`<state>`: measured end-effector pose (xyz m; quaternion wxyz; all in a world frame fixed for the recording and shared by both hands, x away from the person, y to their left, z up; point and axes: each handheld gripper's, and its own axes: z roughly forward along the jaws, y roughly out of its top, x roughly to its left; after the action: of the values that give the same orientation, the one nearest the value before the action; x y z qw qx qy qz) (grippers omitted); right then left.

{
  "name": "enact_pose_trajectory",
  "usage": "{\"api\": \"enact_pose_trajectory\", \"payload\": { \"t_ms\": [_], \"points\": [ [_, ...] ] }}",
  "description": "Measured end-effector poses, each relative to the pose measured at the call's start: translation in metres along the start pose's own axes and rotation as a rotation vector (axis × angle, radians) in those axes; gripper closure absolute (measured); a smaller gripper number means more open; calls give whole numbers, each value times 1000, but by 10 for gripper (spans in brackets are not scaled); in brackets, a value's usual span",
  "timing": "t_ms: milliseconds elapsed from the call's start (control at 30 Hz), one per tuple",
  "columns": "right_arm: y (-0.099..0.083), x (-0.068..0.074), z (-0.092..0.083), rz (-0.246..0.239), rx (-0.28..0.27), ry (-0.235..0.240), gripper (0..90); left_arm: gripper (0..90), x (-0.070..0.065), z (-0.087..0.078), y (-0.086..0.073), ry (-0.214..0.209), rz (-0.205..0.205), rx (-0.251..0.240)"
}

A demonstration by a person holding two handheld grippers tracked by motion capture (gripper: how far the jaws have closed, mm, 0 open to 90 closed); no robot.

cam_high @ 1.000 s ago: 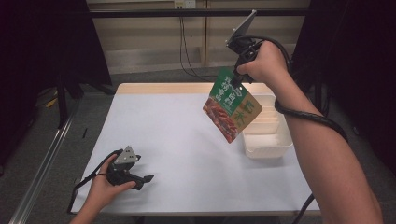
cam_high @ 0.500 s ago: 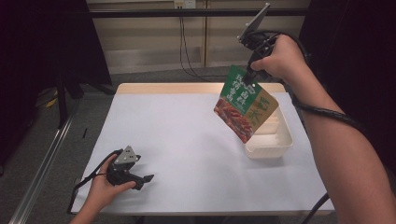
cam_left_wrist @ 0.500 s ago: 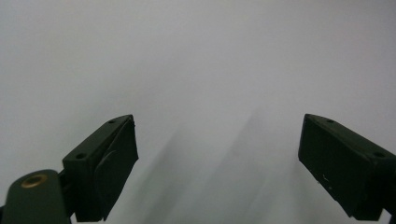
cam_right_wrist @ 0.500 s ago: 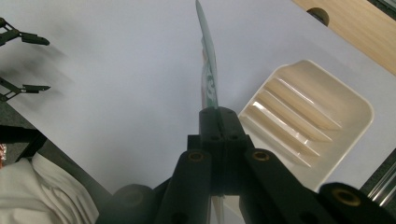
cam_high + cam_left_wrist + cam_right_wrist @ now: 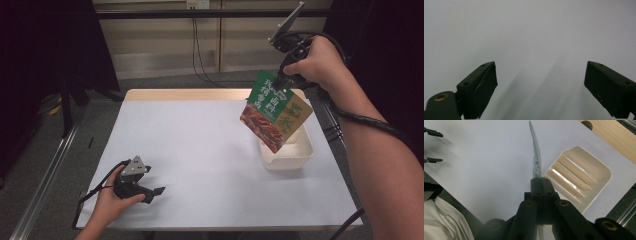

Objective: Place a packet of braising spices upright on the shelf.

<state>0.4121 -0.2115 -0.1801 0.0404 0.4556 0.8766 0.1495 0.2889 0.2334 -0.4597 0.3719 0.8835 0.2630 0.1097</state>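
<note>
Above the white tray [image 5: 286,150], the right gripper [image 5: 281,82] pinches the food pouch [image 5: 274,110] after carrying it rightward from mid-table, ready for lowering; the left gripper [image 5: 156,191] rests spread open.

pouch [image 5: 274,112]: green top, red-brown food print, tan panel with green characters | tray [image 5: 294,155]: cream-white, ribbed | table [image 5: 200,150]: white, pale wood edge at 12 o'clock | fingers [image 5: 480,87]: black
</note>
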Motion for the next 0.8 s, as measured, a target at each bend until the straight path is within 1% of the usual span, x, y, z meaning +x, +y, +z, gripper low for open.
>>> {"api": "enact_pose_trajectory", "payload": {
  "t_ms": [67,200,233,300,333,367,400,433,567,633,667,700,733,800],
  "points": [
    [-1,-1,0,9,0,0,900,109,0,0,0,-1,-4,-2],
    [-7,-6,-2,12,-1,-3,900,106,0,-1,0,-13,-5,-10],
    [-8,-7,-3,10,0,-3,900,105,-1,-1,1,-3,-5,-6],
    [-10,-8,-4,11,1,-2,900,103,-1,-2,1,-3,-7,-8],
    [-12,-10,-5,9,3,-5,900,101,0,-3,1,-12,1,-6],
    [-13,-10,-5,2,1,-3,900,100,0,-3,1,-4,5,-18],
    [-15,-11,-6,5,3,-4,900,99,0,-4,2,-3,6,-14],
    [-16,-12,-7,4,1,-5,900,98,0,-4,2,-16,-2,-17],
    [-23,-16,-8,2,9,-6,900,98,-1,-4,2,-11,0,-22],
    [-24,-17,-9,0,16,-9,900,99,-1,-3,2,-16,-7,-17],
    [-26,-19,-9,-1,12,-6,900,99,-1,-3,2,-16,-6,-18],
    [-27,-20,-9,9,14,-7,900,99,-2,-3,2,-12,-7,-17],
    [-30,-22,-8,2,15,-4,900,99,-2,-3,2,-15,-7,-16],
    [-32,-23,-7,2,20,0,900,99,-2,-3,2,-12,-8,-19]
  ]
}}
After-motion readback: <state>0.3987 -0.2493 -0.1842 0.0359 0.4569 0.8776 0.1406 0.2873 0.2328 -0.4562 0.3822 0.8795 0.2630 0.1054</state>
